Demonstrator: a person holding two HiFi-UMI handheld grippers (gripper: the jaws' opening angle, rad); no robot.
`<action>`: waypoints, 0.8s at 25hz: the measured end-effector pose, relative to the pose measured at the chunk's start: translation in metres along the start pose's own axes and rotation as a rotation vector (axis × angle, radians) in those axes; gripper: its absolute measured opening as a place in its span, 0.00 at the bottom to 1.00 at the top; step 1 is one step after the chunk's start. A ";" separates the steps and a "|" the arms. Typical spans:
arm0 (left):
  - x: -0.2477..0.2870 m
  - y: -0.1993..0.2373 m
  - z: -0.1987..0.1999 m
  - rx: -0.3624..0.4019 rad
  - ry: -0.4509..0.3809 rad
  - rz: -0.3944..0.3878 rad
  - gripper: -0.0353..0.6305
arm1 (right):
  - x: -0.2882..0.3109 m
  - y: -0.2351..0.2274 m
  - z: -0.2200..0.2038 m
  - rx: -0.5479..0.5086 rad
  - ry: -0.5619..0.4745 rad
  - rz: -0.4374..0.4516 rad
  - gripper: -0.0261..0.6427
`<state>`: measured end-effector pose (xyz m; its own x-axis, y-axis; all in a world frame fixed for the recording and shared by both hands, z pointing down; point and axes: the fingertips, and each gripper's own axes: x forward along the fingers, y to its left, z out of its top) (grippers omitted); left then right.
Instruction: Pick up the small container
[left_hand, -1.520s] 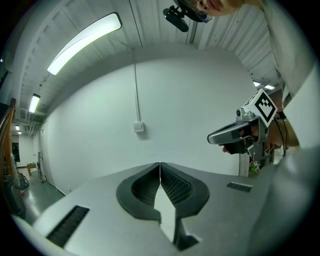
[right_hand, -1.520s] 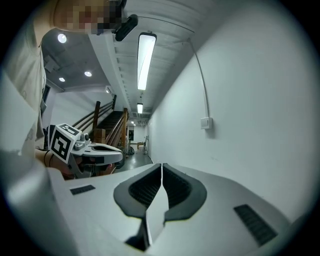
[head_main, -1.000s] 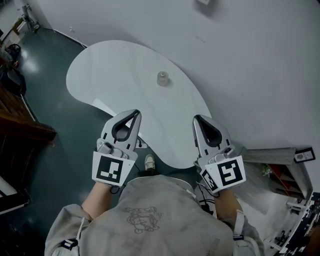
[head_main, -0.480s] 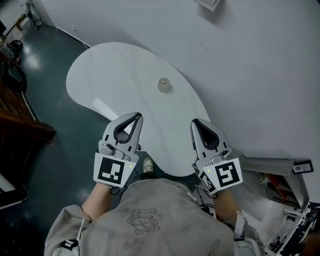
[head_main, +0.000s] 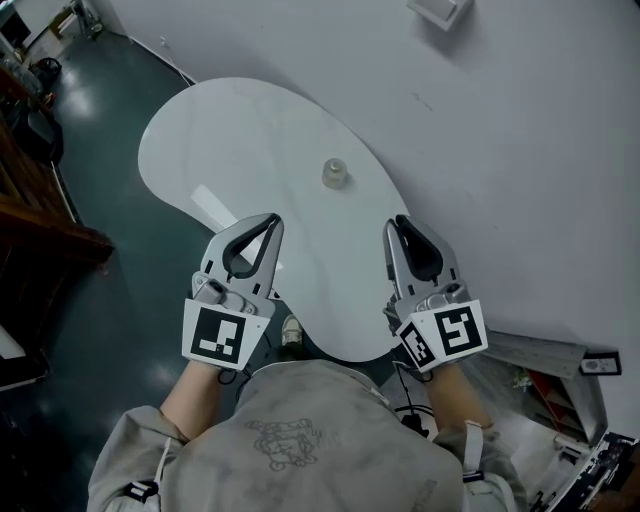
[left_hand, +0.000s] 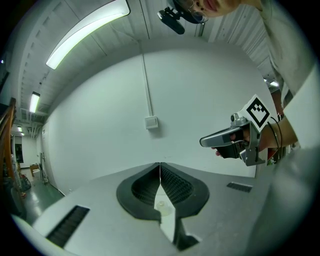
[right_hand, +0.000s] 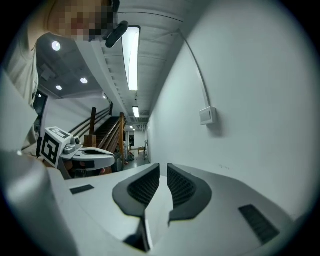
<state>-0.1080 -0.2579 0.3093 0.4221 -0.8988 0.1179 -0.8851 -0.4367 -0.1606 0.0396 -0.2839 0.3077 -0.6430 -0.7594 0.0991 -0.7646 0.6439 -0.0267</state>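
Observation:
The small container (head_main: 334, 174), a clear round jar with a lid, stands alone on the white kidney-shaped table (head_main: 220, 140), towards its far edge by the wall. My left gripper (head_main: 270, 224) hovers over the table's near edge, shut and holding nothing. Over the near right end, my right gripper (head_main: 400, 226) is also shut and holds nothing. Both point towards the container and stay well short of it. In the left gripper view the container (left_hand: 161, 205) shows faintly below the closed left gripper (left_hand: 160, 167). The right gripper (right_hand: 163, 169) shows only a thin slit between its pads.
A white wall (head_main: 520, 150) runs along the table's far side, with a small box (head_main: 440, 10) mounted on it. Dark floor (head_main: 90, 150) lies to the left, beside wooden furniture (head_main: 40, 245). Cluttered shelving (head_main: 570, 400) sits at the lower right. The person's shoe (head_main: 291, 330) shows below the table edge.
The head view has shifted a little, so the table and container sit slightly lower in the picture. Both grippers stay shut and have edged slightly nearer the container.

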 end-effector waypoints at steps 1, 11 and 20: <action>0.002 0.004 0.001 -0.003 -0.001 0.010 0.08 | 0.007 -0.003 0.002 0.009 -0.008 0.003 0.09; 0.055 0.034 0.019 0.024 -0.071 0.061 0.08 | 0.100 -0.036 -0.003 -0.034 -0.009 0.033 0.35; 0.103 0.052 -0.012 0.047 -0.080 0.072 0.08 | 0.192 -0.063 -0.074 -0.088 0.059 0.020 0.47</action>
<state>-0.1127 -0.3726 0.3249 0.3732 -0.9274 0.0264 -0.9045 -0.3701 -0.2119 -0.0321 -0.4636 0.4024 -0.6522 -0.7415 0.1577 -0.7435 0.6663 0.0580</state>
